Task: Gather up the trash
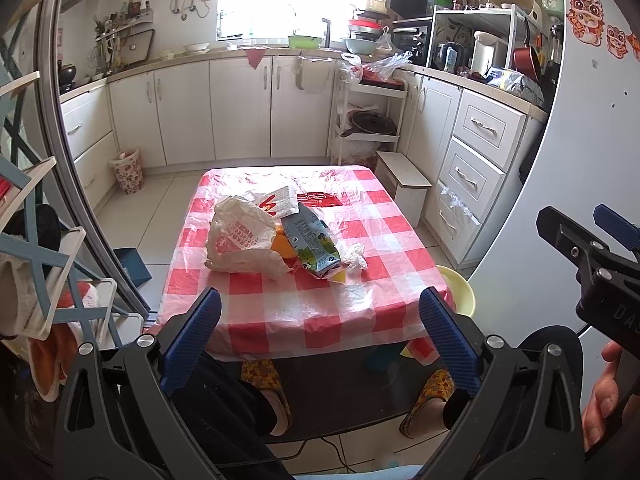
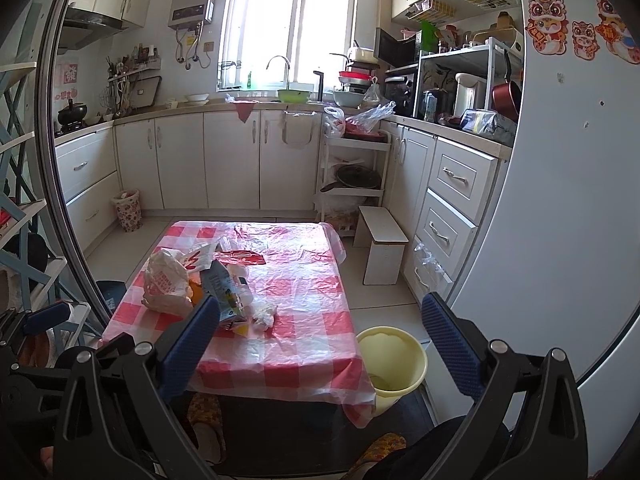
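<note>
A pile of trash lies on the red-checked table (image 1: 304, 312): a crumpled white plastic bag (image 1: 236, 236), a blue-green carton (image 1: 314, 246), a white tissue wad (image 1: 355, 256), orange peel (image 1: 282, 246) and a red wrapper (image 1: 320, 199). The pile also shows in the right wrist view, with the bag (image 2: 164, 280), carton (image 2: 224, 292) and tissue (image 2: 264, 314). A yellow bucket (image 2: 394, 364) stands on the floor by the table's near right corner. My left gripper (image 1: 320, 344) is open and empty, short of the table's near edge. My right gripper (image 2: 320, 352) is open and empty, above the near edge.
White cabinets line the walls, with drawers on the right (image 2: 452, 208). A white step stool (image 2: 382, 248) stands right of the table. A flowered waste bin (image 1: 128, 172) sits in the far left corner. A shelf rack (image 1: 36, 280) is on the left. A white fridge door (image 2: 560, 220) fills the right.
</note>
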The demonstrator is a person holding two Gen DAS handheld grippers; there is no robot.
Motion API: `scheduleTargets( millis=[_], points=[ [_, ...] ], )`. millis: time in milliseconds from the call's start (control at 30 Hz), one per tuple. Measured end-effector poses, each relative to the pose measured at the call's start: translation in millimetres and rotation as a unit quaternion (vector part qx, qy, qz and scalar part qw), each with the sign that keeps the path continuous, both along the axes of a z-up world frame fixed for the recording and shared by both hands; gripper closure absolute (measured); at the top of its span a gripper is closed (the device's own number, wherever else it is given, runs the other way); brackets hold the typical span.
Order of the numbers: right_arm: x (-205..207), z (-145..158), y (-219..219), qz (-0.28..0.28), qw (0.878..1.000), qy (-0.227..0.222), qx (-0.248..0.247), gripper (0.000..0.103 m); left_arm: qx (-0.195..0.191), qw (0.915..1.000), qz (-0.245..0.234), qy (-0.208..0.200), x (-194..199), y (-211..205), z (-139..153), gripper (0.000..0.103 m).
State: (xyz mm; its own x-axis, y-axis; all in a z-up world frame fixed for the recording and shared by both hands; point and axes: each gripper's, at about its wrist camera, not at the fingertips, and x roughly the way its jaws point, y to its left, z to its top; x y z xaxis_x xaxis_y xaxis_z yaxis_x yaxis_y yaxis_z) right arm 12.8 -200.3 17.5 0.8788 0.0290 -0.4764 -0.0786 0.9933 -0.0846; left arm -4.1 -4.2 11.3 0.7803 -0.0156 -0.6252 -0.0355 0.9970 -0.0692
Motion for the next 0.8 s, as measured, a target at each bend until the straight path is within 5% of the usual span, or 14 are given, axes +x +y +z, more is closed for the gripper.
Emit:
scheduleTargets(
  millis=[800],
  points=[
    [0.3,-3.4,2.6,0.003,1.000,0.002,0.003,0.006,-0.001,1.0000,0.001,-0.002,-0.2,1.6,1.7,0.008]
  ],
)
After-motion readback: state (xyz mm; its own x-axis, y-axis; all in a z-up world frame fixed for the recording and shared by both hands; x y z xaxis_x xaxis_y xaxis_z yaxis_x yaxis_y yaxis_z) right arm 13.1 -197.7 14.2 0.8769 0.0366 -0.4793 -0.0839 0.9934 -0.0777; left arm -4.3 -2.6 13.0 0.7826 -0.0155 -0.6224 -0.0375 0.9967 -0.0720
